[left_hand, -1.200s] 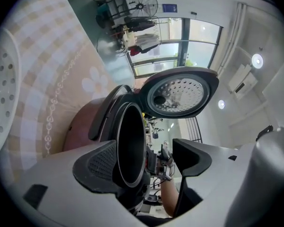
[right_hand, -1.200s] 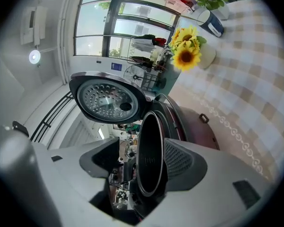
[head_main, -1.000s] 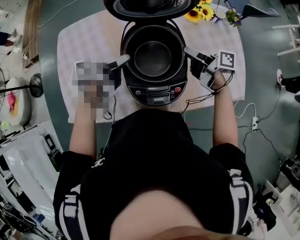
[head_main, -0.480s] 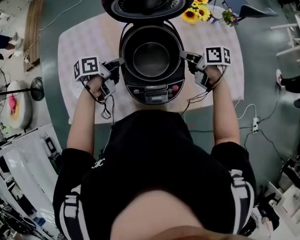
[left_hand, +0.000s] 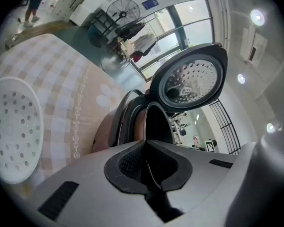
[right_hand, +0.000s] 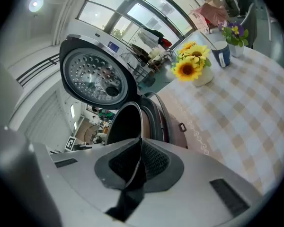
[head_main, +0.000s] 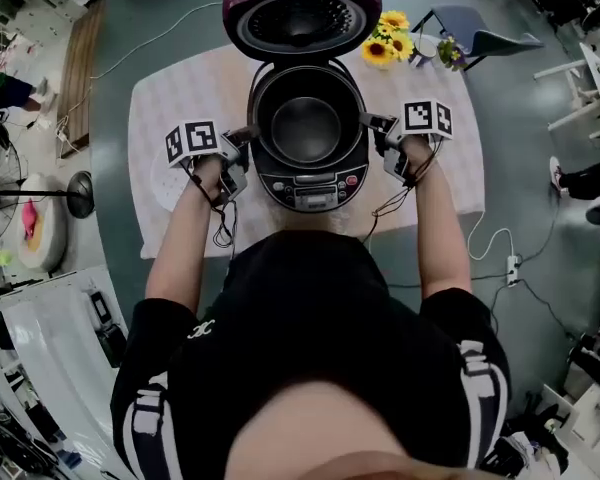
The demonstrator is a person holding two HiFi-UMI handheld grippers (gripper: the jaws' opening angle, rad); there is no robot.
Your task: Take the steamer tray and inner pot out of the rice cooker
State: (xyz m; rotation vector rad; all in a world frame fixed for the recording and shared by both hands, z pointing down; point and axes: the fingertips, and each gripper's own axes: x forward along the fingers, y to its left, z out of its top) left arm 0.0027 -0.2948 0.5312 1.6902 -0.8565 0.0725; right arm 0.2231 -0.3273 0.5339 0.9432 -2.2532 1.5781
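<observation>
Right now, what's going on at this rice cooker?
A person holds a gripper in each hand, one on either side of the open rice cooker. The left gripper and the right gripper are both shut on the rim of the inner pot, which sits in the cooker, not yet lifted. The white steamer tray already lies on the table to the left.

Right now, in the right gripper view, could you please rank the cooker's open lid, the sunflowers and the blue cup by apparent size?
1. open lid
2. sunflowers
3. blue cup
The lid is nearest, so true sizes stay unsure.
</observation>
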